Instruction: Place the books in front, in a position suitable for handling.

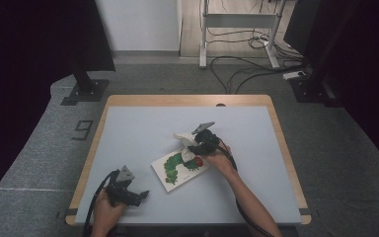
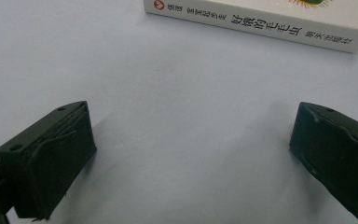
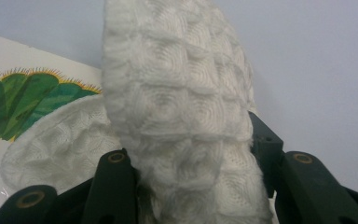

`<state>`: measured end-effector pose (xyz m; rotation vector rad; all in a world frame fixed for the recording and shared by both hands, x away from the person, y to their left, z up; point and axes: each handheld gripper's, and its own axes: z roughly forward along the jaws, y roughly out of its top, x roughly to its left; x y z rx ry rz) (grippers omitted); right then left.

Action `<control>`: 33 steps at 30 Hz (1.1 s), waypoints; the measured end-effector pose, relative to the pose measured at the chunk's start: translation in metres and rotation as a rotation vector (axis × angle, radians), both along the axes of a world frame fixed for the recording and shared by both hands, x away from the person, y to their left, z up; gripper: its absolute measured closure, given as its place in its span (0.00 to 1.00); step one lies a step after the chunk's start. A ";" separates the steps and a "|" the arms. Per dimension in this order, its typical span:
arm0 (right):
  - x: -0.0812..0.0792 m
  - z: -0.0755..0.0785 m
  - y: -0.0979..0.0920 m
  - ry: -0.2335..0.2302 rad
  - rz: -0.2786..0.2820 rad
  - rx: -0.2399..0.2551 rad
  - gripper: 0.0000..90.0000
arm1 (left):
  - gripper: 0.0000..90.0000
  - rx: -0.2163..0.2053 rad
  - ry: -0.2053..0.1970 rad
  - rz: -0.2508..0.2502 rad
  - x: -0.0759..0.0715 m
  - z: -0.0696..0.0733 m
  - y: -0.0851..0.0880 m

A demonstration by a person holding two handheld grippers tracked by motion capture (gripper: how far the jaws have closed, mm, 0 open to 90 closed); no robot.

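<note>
Between the right gripper jaws, a folded white cloth clamped tight, over the caterpillar picture book, its lower end hidden, left gripper jaws wide and bare, near the book's spine, book cover cut off.

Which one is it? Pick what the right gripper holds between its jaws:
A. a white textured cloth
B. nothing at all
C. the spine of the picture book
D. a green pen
A: in the right gripper view the right gripper has its jaws clamped on a white cloth that rises over the caterpillar book.
</note>
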<state>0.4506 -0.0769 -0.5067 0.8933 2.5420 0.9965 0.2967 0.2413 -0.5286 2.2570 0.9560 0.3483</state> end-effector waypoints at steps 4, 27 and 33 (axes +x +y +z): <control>-0.002 0.001 0.003 -0.008 0.013 -0.008 0.61 | 0.00 0.000 0.000 0.000 0.000 0.000 0.000; -0.021 0.001 0.031 -0.031 0.111 -0.009 0.61 | 0.00 0.000 0.000 0.001 0.000 0.000 0.000; -0.028 0.001 0.042 -0.028 0.135 -0.002 0.61 | 0.00 0.000 0.000 0.001 0.000 0.000 0.000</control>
